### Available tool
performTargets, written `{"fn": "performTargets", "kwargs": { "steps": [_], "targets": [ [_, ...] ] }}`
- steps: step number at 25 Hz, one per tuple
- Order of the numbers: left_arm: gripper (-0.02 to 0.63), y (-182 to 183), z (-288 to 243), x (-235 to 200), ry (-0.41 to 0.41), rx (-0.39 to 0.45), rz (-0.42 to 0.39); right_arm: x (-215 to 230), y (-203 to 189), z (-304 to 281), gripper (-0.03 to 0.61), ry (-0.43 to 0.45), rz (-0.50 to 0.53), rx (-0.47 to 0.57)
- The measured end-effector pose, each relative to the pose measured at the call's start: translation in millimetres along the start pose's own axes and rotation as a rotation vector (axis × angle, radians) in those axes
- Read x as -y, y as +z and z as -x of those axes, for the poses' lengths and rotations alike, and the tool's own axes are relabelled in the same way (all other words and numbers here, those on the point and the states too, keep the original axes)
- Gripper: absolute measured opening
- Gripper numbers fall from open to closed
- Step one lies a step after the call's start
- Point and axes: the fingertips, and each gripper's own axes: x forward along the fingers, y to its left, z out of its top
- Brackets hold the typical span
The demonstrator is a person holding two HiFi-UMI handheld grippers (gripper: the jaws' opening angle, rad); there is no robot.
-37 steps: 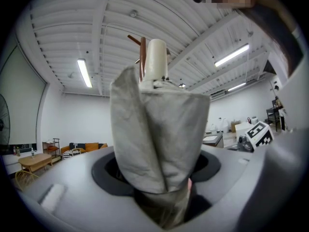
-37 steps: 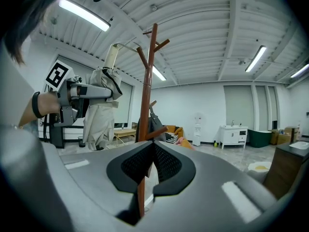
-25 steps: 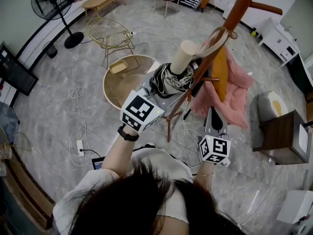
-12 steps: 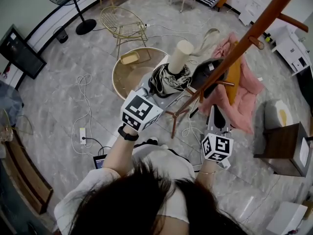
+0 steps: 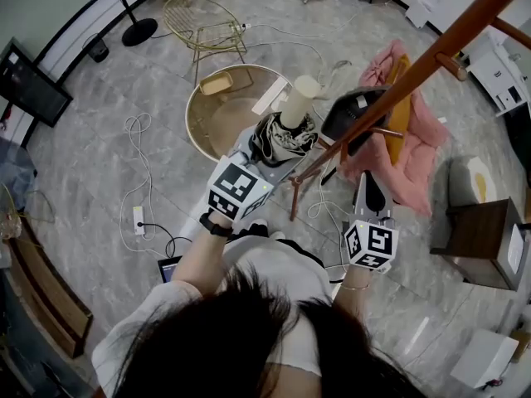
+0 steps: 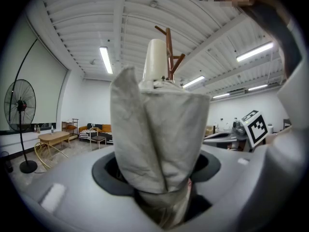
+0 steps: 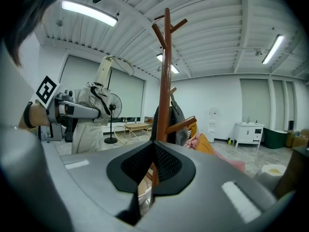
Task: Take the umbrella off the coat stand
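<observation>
Grey folded cloth fills our left gripper view: this is the umbrella (image 6: 154, 129), and our left gripper (image 5: 264, 154) is clamped on its bundled canopy, the pads pressing in from both sides. The cream handle (image 5: 300, 98) sticks out past the jaws, away from us, and a thin loop (image 7: 121, 63) curves off its end.

From the head view the umbrella sits just left of the stand (image 5: 415, 69), whose brown wooden pole crosses the right of the scene on a slant. In the right gripper view the umbrella and its loop stand clear to the left of the pole, with open room between them. No peg touches either.

Our right gripper (image 5: 369, 181) is on the near right, beside the stand's foot and well apart from the umbrella. Its jaws are drawn together with nothing between them, and they point towards the pole.

A dark bag (image 5: 353, 110) hangs against the pole. A yellow garment (image 5: 400, 114) and a pink cloth (image 5: 419, 152) lie to its right.

Below and to the far left of the umbrella is a round table (image 5: 199, 110). Farther left stand a gold wire chair (image 5: 199, 23) and a fan (image 6: 20, 104).
</observation>
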Motion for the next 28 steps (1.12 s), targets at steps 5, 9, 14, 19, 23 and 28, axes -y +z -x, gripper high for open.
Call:
{"fn": "performTargets", "kwargs": {
  "steps": [5, 9, 14, 19, 23, 28],
  "targets": [
    [0.342, -23.4, -8.4, 6.1, -0.024, -0.023, 0.011, 5.0, -9.8, 1.0, 0.003, -0.019, -0.004, -0.018],
    [0.342, -40.1, -13.3, 7.5, -0.034, -0.045, 0.028, 8.5, -14.7, 1.9, 0.003, -0.041, -0.003, -0.031],
    [0.342, -57.5, -15.0, 8.5, -0.043, -0.073, 0.031, 15.1, -16.7, 3.3, 0.003, -0.074, -0.016, -0.030],
    [0.342, -74.0, -13.5, 8.1, -0.051, -0.097, 0.048, 18.8, -23.2, 3.5, 0.003, -0.102, -0.011, -0.046],
    [0.342, -85.1, -10.4, 6.3, -0.063, -0.121, 0.049, 16.5, -27.2, 3.0, 0.003, -0.120, -0.015, -0.048],
    [0.342, -89.8, -11.0, 3.3, -0.076, -0.126, 0.053, 12.4, -31.3, -0.5, 0.003, -0.129, -0.026, -0.042]
  ]
}}
